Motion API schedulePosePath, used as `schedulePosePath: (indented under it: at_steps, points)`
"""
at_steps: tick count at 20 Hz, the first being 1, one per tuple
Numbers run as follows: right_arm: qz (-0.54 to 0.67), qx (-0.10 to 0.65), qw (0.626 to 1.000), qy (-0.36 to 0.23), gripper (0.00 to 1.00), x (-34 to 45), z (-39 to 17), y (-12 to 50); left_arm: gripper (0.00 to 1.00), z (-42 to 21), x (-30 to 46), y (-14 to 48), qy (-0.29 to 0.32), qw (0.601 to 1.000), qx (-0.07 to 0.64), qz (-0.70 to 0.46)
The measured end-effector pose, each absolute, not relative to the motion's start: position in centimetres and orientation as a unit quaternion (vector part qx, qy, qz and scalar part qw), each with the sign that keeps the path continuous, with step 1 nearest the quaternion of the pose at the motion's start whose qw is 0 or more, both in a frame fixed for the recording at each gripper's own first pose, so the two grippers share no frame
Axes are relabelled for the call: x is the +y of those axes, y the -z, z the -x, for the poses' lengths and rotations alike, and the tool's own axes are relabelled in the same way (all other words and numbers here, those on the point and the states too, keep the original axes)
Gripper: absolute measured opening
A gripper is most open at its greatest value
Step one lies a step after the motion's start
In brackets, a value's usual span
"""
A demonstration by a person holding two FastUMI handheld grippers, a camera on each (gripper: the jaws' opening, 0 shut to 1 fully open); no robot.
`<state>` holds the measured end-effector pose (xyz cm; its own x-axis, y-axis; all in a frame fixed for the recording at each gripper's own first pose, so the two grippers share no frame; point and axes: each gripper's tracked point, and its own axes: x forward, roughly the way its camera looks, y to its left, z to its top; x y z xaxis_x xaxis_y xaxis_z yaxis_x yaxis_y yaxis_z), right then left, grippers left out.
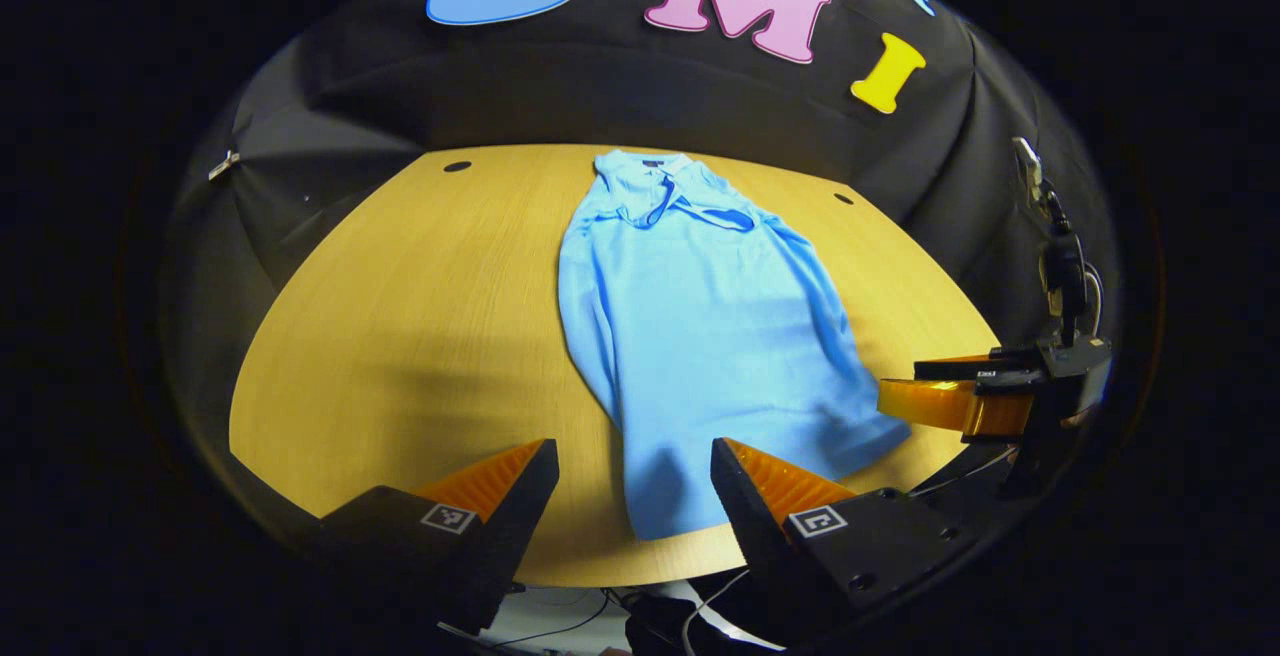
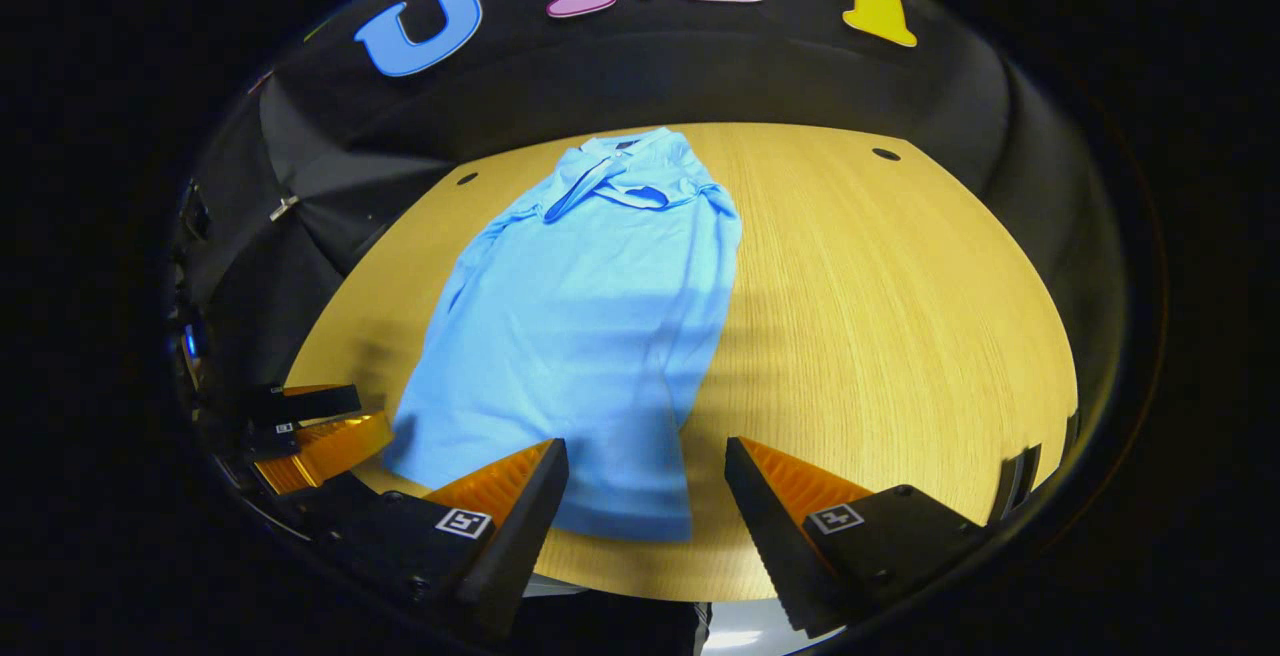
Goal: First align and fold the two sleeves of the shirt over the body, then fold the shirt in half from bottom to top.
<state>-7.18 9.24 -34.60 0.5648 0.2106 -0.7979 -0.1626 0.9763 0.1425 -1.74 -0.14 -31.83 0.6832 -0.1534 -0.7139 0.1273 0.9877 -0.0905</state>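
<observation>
A soft light-blue shirt (image 1: 690,336) lies flat, collar far, sleeves folded in, on the round-edged wood-grain table (image 1: 420,316), both the left gripper (image 1: 634,481) and right gripper (image 2: 646,481) spread wide, ridged fingers empty above its hem.

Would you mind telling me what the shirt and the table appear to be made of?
The shirt looks like a soft, matte knit fabric, likely cotton: it drapes in gentle wrinkles. The table looks like wood or wood-grain laminate with a smooth satin finish: fine parallel grain lines show.
</observation>
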Motion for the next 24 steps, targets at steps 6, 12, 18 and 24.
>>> schedulePosePath:
  at_steps: [6, 12, 18, 24]
  points:
    - [-0.023, 0.472, 0.876, -0.093, 0.99, 10.0, 8.1, 37.2, 0.98, 2.9, -0.6, 35.5, 0.056, 0.904, 0.425, 0.004]
    - [0.040, 0.467, 0.877, -0.107, 0.97, 10.3, 8.3, 38.0, 0.96, 2.9, -0.8, 35.8, 0.059, 0.907, 0.415, -0.046]
    - [-0.005, 0.497, 0.861, -0.103, 0.29, 11.2, 9.2, 38.4, 0.42, 2.5, -2.4, 35.9, 0.076, 0.913, 0.399, -0.029]
    - [-0.025, 0.513, 0.851, -0.107, 0.06, 11.5, 9.1, 38.2, 0.07, 2.2, -2.8, 35.9, 0.069, 0.915, 0.396, -0.011]
